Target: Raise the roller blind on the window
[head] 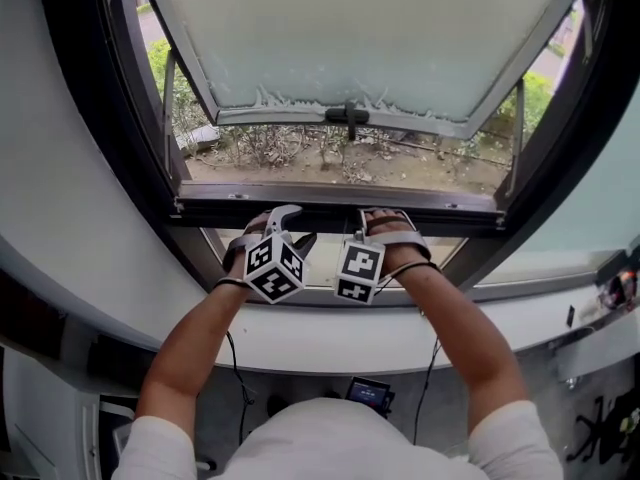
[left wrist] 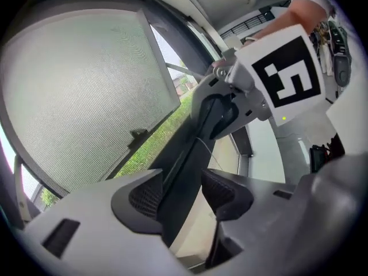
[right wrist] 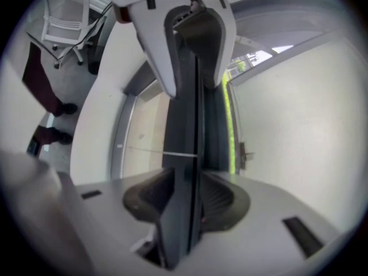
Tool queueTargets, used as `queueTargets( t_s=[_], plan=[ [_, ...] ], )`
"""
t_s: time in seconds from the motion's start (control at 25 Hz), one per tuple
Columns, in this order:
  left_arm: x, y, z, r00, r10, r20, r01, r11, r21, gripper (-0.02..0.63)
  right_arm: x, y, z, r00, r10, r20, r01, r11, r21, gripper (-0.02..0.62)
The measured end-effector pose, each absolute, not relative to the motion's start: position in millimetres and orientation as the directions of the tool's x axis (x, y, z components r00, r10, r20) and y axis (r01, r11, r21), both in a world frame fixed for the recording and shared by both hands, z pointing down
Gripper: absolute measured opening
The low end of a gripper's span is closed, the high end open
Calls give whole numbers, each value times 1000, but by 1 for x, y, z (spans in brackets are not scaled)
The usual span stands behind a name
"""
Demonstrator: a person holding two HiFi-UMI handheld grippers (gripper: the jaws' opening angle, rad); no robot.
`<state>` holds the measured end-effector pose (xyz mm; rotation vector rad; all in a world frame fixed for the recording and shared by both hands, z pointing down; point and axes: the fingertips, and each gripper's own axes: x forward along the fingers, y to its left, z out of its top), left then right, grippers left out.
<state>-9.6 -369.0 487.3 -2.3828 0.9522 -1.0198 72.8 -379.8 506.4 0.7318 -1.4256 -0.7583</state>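
Two grippers on one dark bar (head: 450,218) across mid-frame: right gripper (right wrist: 183,195) clamped on it, left gripper (left wrist: 179,191) gaping astride it, pads off. Probably the roller blind (head: 200,217) rail — set low, open ground (head: 330,158) beyond, pale panel (head: 370,38) at top; raising mostly left.

1. We find the roller blind (head: 360,38) uppermost, with its pull handle (head: 347,115) at the middle of its lower edge.
2. Below runs the frame bar (head: 450,215).
3. The left gripper (left wrist: 183,194) and right gripper (right wrist: 185,197) sit side by side, and the bar passes between each one's jaws.
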Motion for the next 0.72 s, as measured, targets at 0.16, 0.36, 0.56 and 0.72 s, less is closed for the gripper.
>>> queueTargets(
  t_s=[0.16, 0.36, 0.56, 0.72],
  plan=[
    [-3, -373, 500, 463, -711, 530, -369, -698, -614, 212, 74, -379, 508, -4, -814, 581, 25, 581, 814, 149],
    [-2, -376, 504, 422, -721, 550, -342, -689, -639, 210, 74, -379, 508, -1, -815, 579, 59, 578, 814, 149],
    [-3, -376, 509, 363, -732, 577, -321, -679, -660, 210, 73, -377, 511, -4, -818, 575, 74, 573, 816, 149],
    [-5, -378, 510, 268, -758, 594, -192, -646, -738, 171, 74, -376, 512, -3, -828, 561, 68, 559, 826, 149]
  ],
)
